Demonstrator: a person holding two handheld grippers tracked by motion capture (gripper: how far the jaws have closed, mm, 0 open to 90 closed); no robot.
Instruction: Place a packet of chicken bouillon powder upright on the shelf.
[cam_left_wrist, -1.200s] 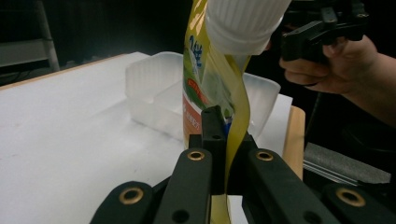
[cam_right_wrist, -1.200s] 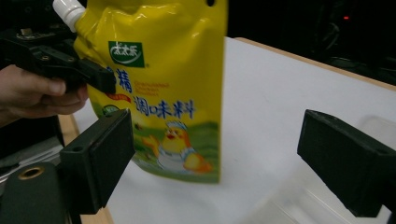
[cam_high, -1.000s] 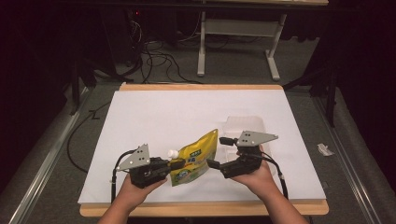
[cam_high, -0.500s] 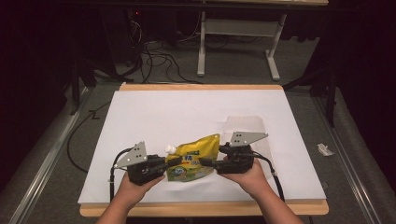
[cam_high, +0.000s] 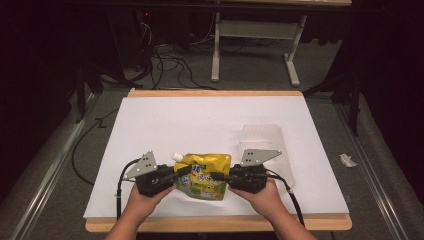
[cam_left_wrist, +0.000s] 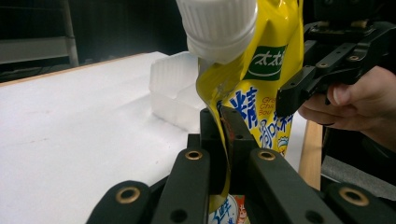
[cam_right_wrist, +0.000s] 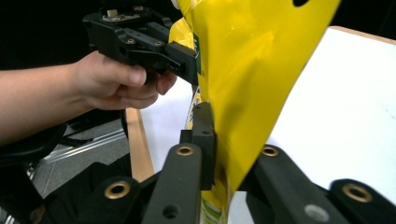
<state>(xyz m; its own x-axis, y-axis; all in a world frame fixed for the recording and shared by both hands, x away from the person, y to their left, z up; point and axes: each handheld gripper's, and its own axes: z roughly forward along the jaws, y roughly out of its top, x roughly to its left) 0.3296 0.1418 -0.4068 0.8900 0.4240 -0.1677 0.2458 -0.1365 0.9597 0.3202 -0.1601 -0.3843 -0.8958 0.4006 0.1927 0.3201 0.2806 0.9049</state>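
Note:
A yellow spouted pouch (cam_high: 204, 175) with a white cap (cam_high: 176, 156) is held between both grippers near the table's front edge. My left gripper (cam_high: 184, 172) is shut on the pouch's left edge, just below the cap (cam_left_wrist: 217, 28). On the pouch's right edge my right gripper (cam_high: 218, 176) is also shut. In the left gripper view the pouch (cam_left_wrist: 261, 70) stands upright between the jaws, with the other gripper (cam_left_wrist: 327, 70) clamped on its far side. The right gripper view has the pouch's plain yellow back (cam_right_wrist: 252, 84) pinched in its jaws, and the other gripper (cam_right_wrist: 140, 42) beyond.
A translucent plastic container (cam_high: 265, 147) lies on the white table cover (cam_high: 200, 120) just behind my right gripper. The wooden front edge (cam_high: 215, 225) is close under both hands. Cables and a desk frame (cam_high: 255, 45) stand on the floor beyond the table.
The pouch has swung from a tilted, raised pose to lie flat and stretched between both grippers. My right gripper moved left and nearer the front edge, uncovering the container.

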